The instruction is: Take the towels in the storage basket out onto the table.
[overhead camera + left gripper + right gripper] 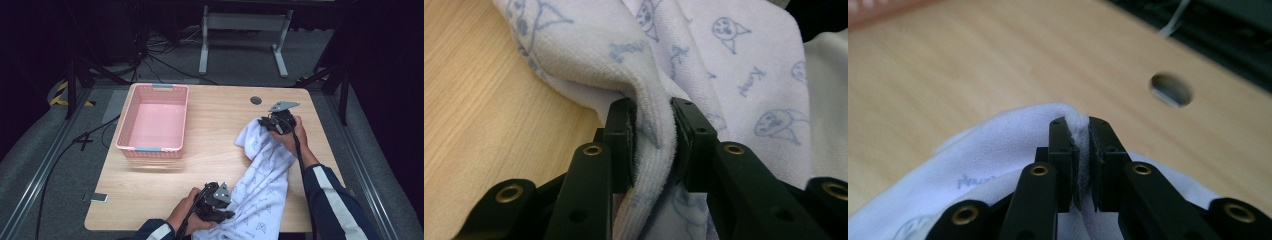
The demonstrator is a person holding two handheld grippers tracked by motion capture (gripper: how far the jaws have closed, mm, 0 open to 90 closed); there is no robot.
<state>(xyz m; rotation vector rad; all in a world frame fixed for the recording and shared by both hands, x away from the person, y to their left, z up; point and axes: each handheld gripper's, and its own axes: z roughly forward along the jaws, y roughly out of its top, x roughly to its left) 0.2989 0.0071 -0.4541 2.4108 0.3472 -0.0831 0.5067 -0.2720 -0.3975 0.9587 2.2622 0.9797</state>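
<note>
A white towel (262,175) with pale blue cartoon prints lies stretched across the right half of the wooden table (215,140). My left gripper (216,204) sits at the towel's near end by the front edge, shut on a thick fold of the towel (655,130). My right gripper (277,121) is at the far end, its jaws pinched on a thin edge of the towel (1013,135). In the right gripper view the cloth bunches up between the black pads (1068,150).
A pink plastic basket (155,120) stands on the left part of the table, with nothing inside. A round cable hole (256,100) lies at the back edge near the right gripper. A small flat device (98,198) rests at the front left corner.
</note>
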